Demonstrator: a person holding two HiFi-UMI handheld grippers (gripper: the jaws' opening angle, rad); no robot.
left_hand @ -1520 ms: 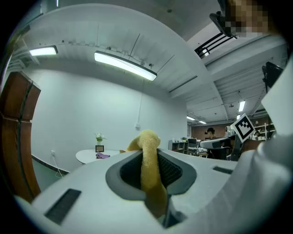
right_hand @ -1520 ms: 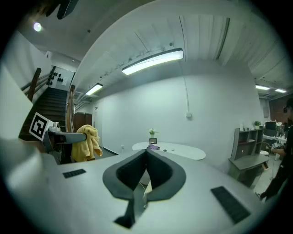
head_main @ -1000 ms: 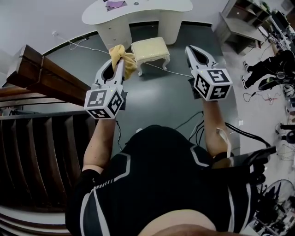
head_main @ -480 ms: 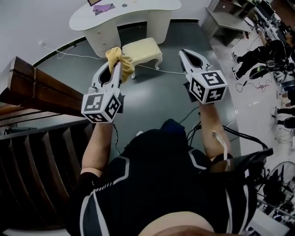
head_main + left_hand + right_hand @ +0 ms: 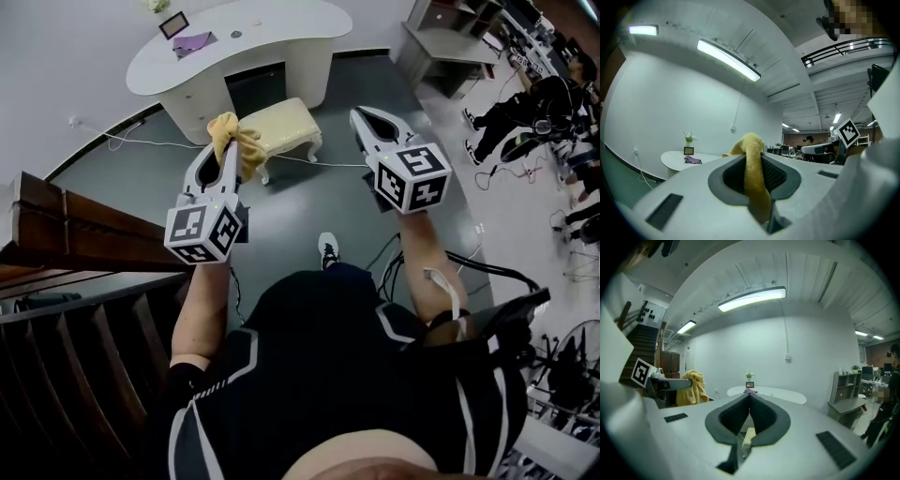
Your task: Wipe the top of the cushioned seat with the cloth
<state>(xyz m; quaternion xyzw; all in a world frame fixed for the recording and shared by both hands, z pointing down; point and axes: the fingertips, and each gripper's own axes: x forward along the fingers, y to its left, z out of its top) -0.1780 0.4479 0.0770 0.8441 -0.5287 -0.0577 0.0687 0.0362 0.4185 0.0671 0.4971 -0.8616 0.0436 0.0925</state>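
Note:
The cushioned seat (image 5: 284, 120) is a cream stool with white curved legs, standing on the grey floor in front of a white desk. My left gripper (image 5: 227, 142) is shut on a yellow cloth (image 5: 232, 131), which bunches over the jaw tips and overlaps the stool's left end in the head view. In the left gripper view the cloth (image 5: 753, 174) hangs between the closed jaws. My right gripper (image 5: 362, 115) is held in the air to the right of the stool, shut and holding nothing. A sliver of the seat (image 5: 747, 437) shows through its jaw opening.
A curved white desk (image 5: 281, 26) behind the stool carries a purple item (image 5: 193, 41) and a small frame. Dark wooden stairs (image 5: 75, 244) fill the left. Cables (image 5: 309, 161) cross the floor. Shelving (image 5: 441, 37) and a seated person (image 5: 534, 108) are at right.
The person has stepped towards the stool and desk; more of the desk shows and a shoe has appeared on the floor. Both grippers keep their pose, with the cloth still held.

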